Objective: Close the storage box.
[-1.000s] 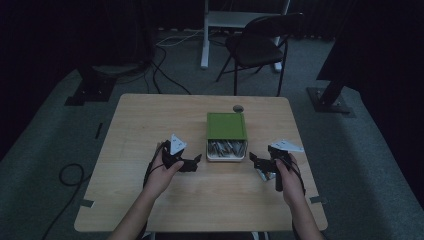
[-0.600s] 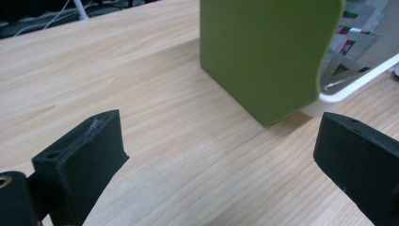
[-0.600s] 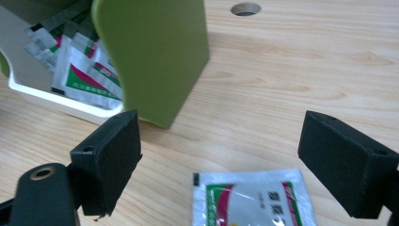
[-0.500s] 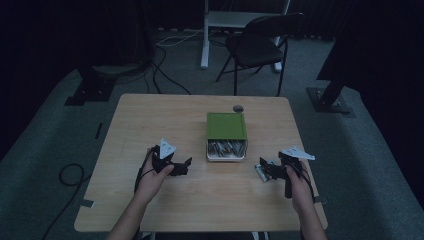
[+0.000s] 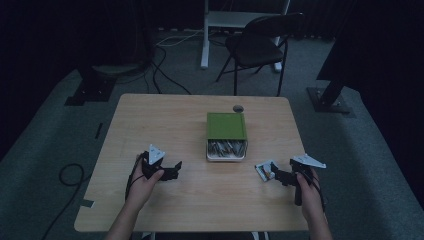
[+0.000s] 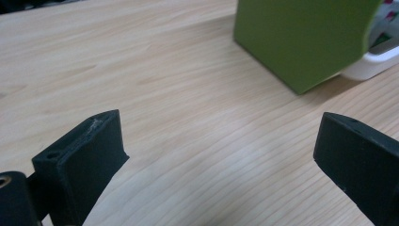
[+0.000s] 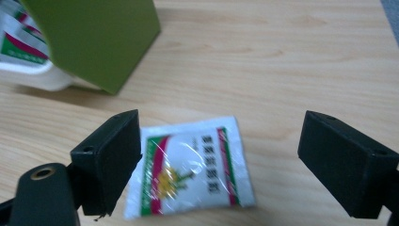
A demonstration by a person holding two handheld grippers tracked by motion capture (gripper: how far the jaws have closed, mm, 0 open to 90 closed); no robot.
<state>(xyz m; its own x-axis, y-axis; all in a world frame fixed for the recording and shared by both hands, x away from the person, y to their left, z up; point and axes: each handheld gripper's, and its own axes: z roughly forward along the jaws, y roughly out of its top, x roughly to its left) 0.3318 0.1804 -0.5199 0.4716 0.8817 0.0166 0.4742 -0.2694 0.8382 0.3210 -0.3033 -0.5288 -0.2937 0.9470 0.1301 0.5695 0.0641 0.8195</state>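
A green-lidded white box (image 5: 226, 135) sits mid-table, its lid (image 6: 301, 37) pushed back so that several packets (image 5: 226, 148) show at its near end. One white packet with red and green stripes (image 7: 190, 167) lies flat on the wood to the box's right, seen from above as a small sachet (image 5: 264, 170). My right gripper (image 5: 277, 175) rests on the table just right of it, open, and the packet lies between its jaws (image 7: 230, 165) without being pinched. My left gripper (image 5: 172, 169) stands open left of the box, holding nothing (image 6: 221, 155).
The wooden table (image 5: 160, 120) has a round cable hole (image 5: 238, 108) behind the box. A black folding chair (image 5: 260, 42) and a white desk leg (image 5: 205, 35) stand beyond the far edge. Cables (image 5: 67, 175) lie on the floor at the left.
Both grippers have drawn back from the box towards the near edge and outward. The striped packet now lies on the table in front of the right gripper, whose jaws stand open.
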